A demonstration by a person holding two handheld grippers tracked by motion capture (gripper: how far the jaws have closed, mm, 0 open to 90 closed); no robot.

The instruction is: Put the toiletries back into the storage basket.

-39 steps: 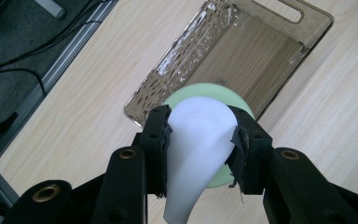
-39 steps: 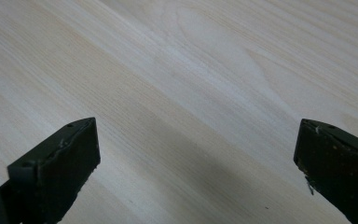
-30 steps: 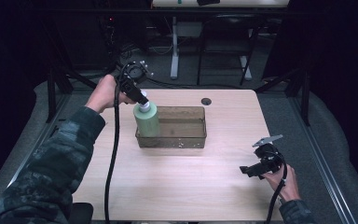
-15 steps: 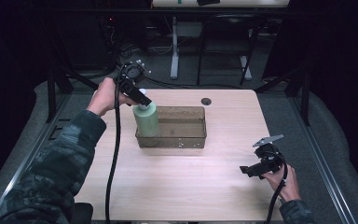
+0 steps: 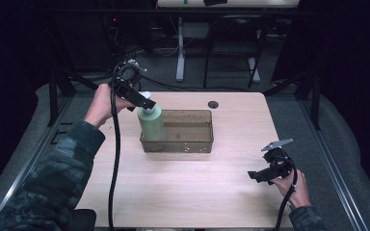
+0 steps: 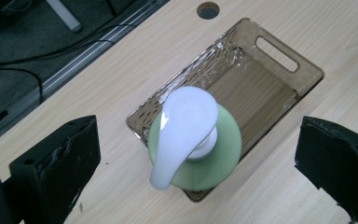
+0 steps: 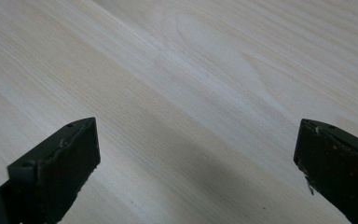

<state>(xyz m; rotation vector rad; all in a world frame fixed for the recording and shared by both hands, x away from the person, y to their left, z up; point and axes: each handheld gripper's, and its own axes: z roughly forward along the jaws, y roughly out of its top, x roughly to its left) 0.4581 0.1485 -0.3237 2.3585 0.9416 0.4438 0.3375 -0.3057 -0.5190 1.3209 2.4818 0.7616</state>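
My left gripper (image 5: 147, 104) hovers at about ten o'clock on the table (image 5: 183, 192), jaws spread wide and gripping nothing, just above the white pump head of the green soap bottle (image 5: 151, 124). That bottle stands upright in the left end of the smoky clear tray (image 5: 192, 139), which sits toward twelve o'clock of centre. Over at four o'clock, my right gripper (image 5: 257, 175) is low over bare wood, jaws wide apart and empty too.
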